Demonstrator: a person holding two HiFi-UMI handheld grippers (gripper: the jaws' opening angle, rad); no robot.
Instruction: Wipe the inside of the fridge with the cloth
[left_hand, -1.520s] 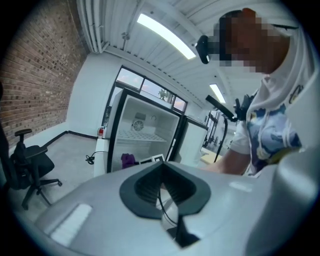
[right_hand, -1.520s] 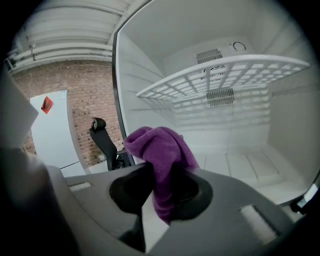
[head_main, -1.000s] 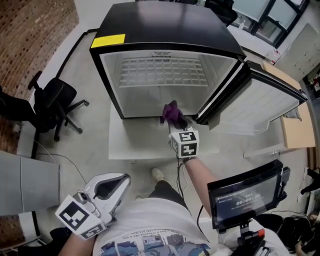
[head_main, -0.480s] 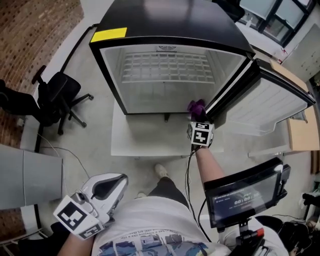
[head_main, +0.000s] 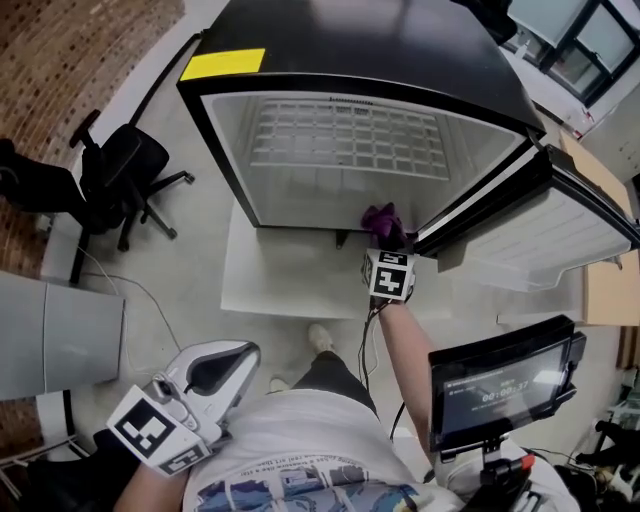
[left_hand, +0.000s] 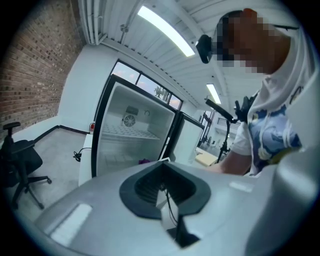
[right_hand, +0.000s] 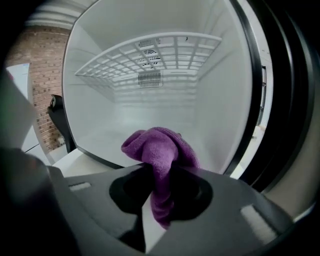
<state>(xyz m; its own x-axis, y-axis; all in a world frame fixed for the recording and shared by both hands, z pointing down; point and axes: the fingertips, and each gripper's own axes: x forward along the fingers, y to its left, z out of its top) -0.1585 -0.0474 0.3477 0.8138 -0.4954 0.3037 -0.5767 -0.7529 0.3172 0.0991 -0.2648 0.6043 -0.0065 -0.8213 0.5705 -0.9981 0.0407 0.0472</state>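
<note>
Currently my right tool (right_hand: 159, 192) pinches the soft, light purple cloth (right_hand: 159, 147) by one bunched fold, just ahead of it at the fridge (head_main: 330, 150) mouth; left tool (left_hand: 166, 206) pressed together, empty.

A wire shelf (head_main: 350, 140) is set inside the fridge (head_main: 370, 50), which is flanked by a chair (head_main: 120, 175) at left and its door (head_main: 540, 225) at right.

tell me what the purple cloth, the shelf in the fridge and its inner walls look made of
Purple cloth: soft, fuzzy fabric, likely microfibre or terry; nap shows and it folds limply.
Shelf: thin grid of white bars, probably coated wire, though moulded plastic is possible.
Inner walls: smooth white plastic liner by the look, with a faint satin sheen.
</note>
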